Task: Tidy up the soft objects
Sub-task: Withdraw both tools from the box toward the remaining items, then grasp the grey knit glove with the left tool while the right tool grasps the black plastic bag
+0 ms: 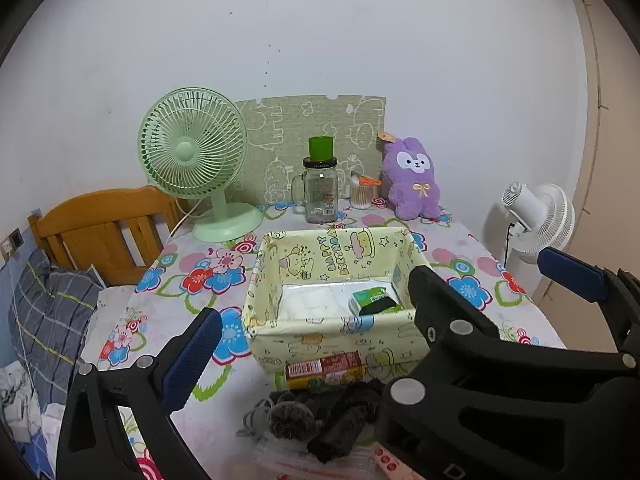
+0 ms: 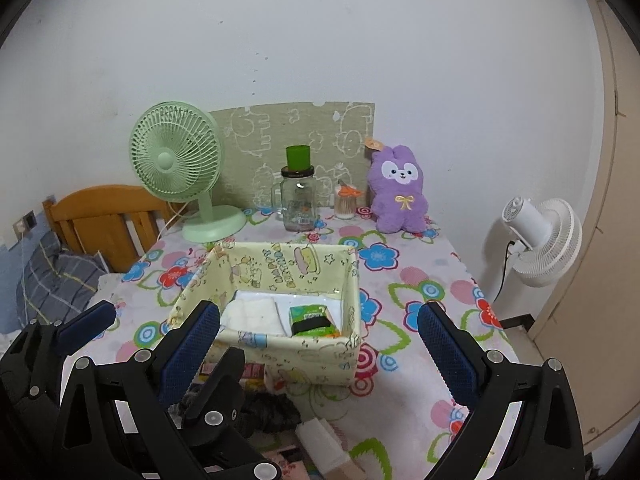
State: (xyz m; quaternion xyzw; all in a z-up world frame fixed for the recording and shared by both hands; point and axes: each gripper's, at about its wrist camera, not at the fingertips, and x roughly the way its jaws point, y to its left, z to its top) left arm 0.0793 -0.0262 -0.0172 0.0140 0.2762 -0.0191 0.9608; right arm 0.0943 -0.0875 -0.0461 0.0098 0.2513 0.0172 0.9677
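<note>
Two fans: one green fan (image 1: pixel 192 148), one white fan (image 1: pixel 538 222). One plush rabbit (image 1: pixel 414 178), one glass jar (image 1: pixel 319 192), one fabric bin (image 1: pixel 332 300) holding one tissue pack (image 1: pixel 374 300) and one white cloth (image 1: pixel 308 300).

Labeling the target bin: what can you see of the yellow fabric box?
The yellow fabric box is a soft-sided, open-topped rectangle printed with cartoon animals and "Happy Birthday". It sits upright mid-table on the floral tablecloth. Inside lie folded white cloth and a green tissue pack. Neither gripper touches it.
</note>
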